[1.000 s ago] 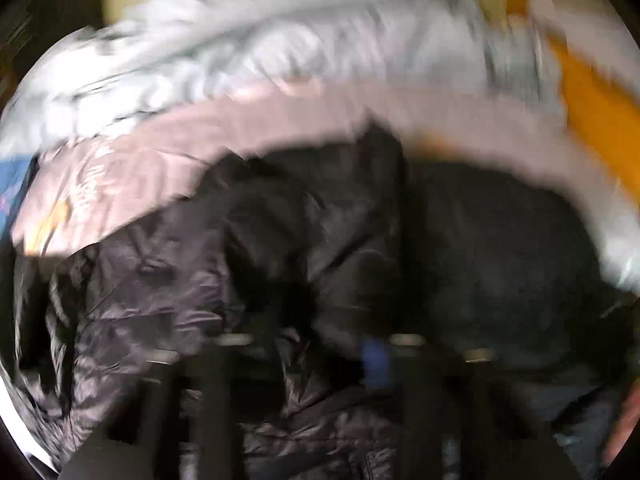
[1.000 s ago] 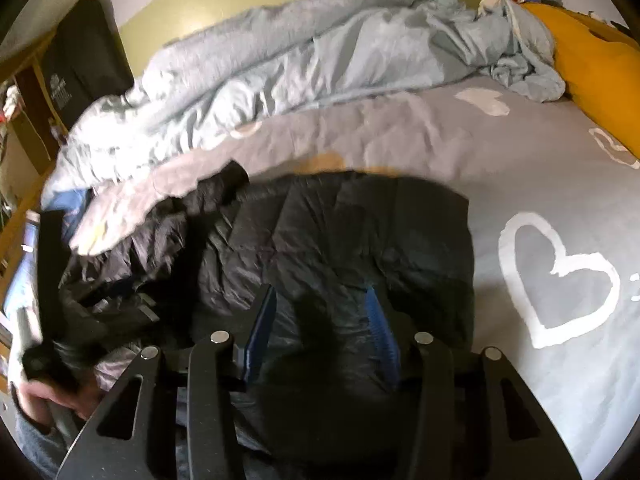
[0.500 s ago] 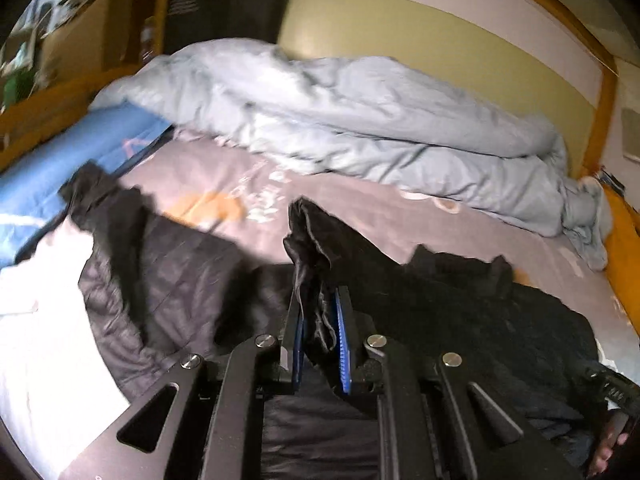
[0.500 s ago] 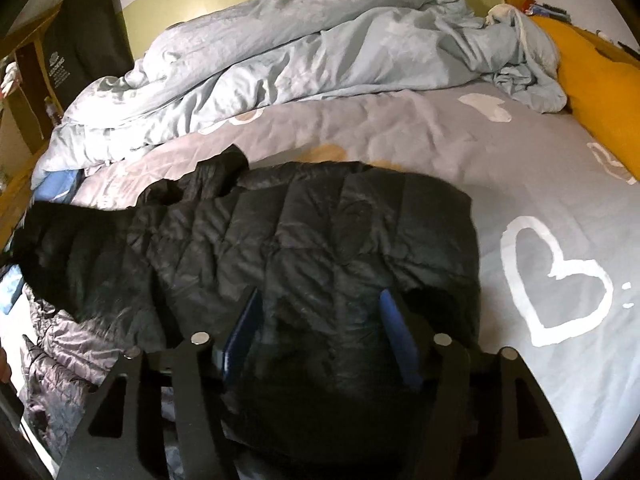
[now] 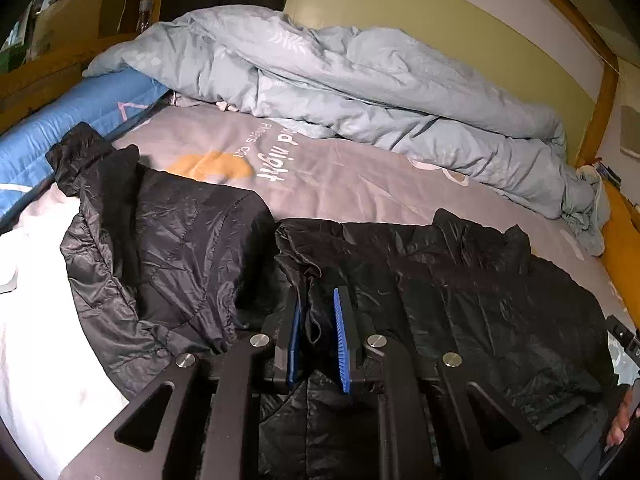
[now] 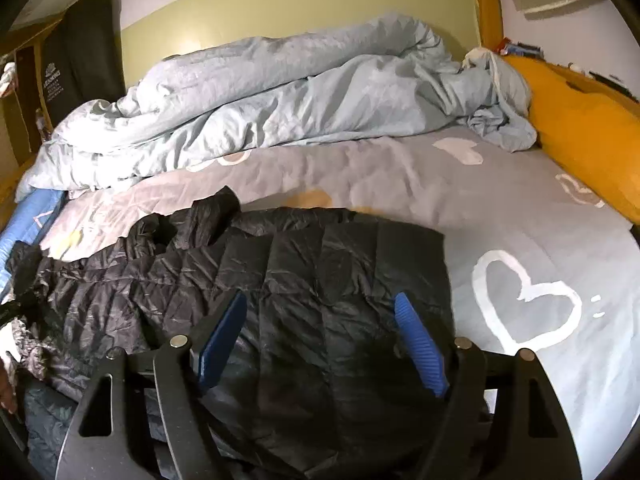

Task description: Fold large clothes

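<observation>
1. Two grippers worked over a bed whose grey sheet [image 6: 400, 176], printed with white hearts and lettering, lay smooth and bare to the right of the clothes, leaving open room toward an orange pillow [image 6: 580, 120] at the right edge.
2. Along the far side, a crumpled pale-blue duvet [image 5: 360, 80] was heaped against the green wall, closing off that edge.
3. Nearer, a black quilted jacket [image 6: 320, 264], shiny and creased, lay spread across the sheet's near-left part, one straight edge facing the bare sheet.
4. At the left, the jacket overlapped a white cloth [image 5: 36, 300], beside a blue mat [image 5: 80, 112].
5. With narrow jaws, the left gripper [image 5: 316, 344] pinched a raised fold of the jacket between its ribbed blue pads.
6. Over the jacket's flat panel, the right gripper [image 6: 320, 336] had wide jaws, opening, the fabric lying under them but not pressed by the pads.
</observation>
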